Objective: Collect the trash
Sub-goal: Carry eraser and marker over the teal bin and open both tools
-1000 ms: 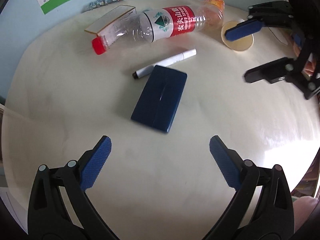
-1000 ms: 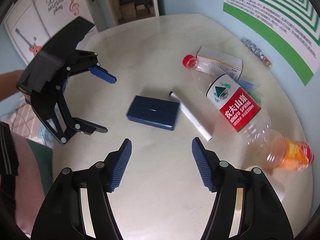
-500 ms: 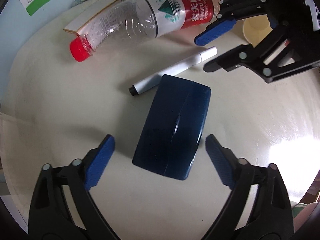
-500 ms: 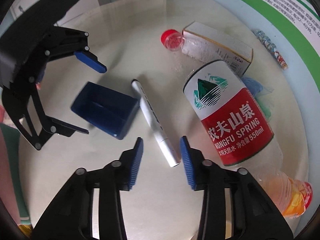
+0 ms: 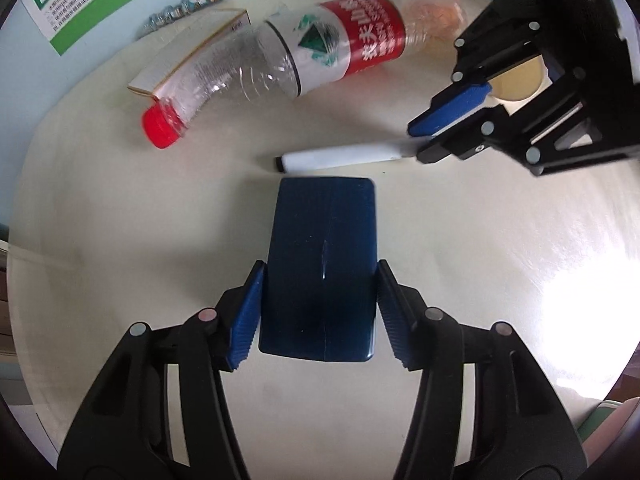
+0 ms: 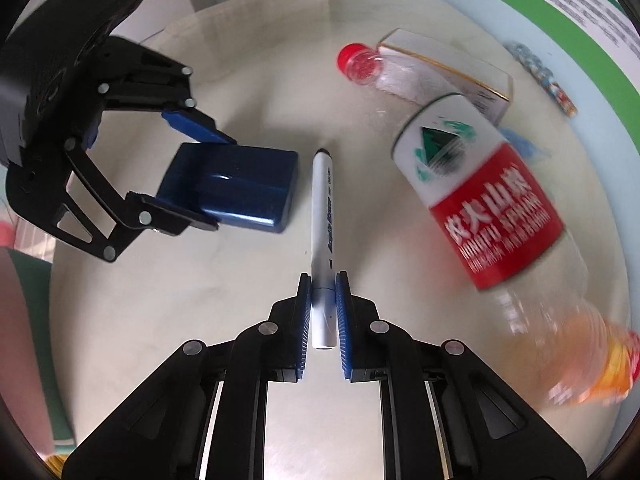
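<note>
Dark blue plastic is what the left gripper (image 5: 320,312) has got: its 2 blue pads are pressed against the long sides of a flat blue case (image 5: 320,264) that lies on the cream round table (image 5: 120,220), so that claw is closed down onto it at the near end. The right gripper (image 6: 323,316) is squeezed almost fully together around the back end of a white marker (image 6: 322,220), whose black tip points away from that camera and sits just beside the far short edge of the case. Seen from the left wrist, the marker (image 5: 340,158) lies crosswise right past the case, with the right gripper (image 5: 440,128) at its right-hand end. Further back there's a clear water bottle (image 5: 288,64) on its side, red cap toward the left, red and white label in the middle, and something orange showing at its bottom end. A white cardboard box (image 5: 188,56) is tucked behind the bottle's neck, touching it as far as I can tell. A yellowish paper cup (image 5: 516,80) peeks out behind the right gripper, mostly hidden. Near the wall lies a small string of colourful wrappers (image 5: 188,2), too tiny to make out.
</note>
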Available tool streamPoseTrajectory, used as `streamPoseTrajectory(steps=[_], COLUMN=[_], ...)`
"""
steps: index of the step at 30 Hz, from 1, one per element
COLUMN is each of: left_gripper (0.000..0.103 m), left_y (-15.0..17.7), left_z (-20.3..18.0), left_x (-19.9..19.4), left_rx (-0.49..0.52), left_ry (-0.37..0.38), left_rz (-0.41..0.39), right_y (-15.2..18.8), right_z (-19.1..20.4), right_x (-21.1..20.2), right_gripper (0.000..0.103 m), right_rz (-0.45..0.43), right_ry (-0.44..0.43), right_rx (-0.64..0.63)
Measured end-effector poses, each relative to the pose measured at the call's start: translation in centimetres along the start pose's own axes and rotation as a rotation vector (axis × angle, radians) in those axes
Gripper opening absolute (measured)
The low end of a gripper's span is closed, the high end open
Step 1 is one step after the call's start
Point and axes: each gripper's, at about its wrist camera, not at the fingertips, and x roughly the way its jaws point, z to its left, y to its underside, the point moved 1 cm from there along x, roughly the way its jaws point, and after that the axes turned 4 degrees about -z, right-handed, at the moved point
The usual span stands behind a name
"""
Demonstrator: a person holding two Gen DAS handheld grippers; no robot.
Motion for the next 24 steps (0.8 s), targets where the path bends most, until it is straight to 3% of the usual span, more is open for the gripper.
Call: streamPoseTrajectory(steps=[7,13,18,24], left_gripper=[0.051,0.051,0.051,0.051], left_y=[2.2,4.6,7.0,13.0], left_z=[0.5,1.3,4.2,7.7], left_x=[-4.4,-7.8,-9.4,-12.5], left_rx=[-0.023,-0.051,-0.115,-0.226], left_ry=[-0.043,-0.103,-0.154,-0.24], left_rz=[-0.058,-0.098,-0.126,-0.14], right_y=[0.6,-1.3,-5.0,-11.4], right_z=[0.2,2.6,6.2,13.6], right_x=[-4.1,-6.0,-6.6,-6.3], right_gripper=[0.013,0.013,0.013,0.013], right_rz=[-0.053,-0.07,-0.083,-0.109], right_ry=[0.01,0.031,0.024,-0.042], right_rx=[0.077,0.036,-0.049,-0.199])
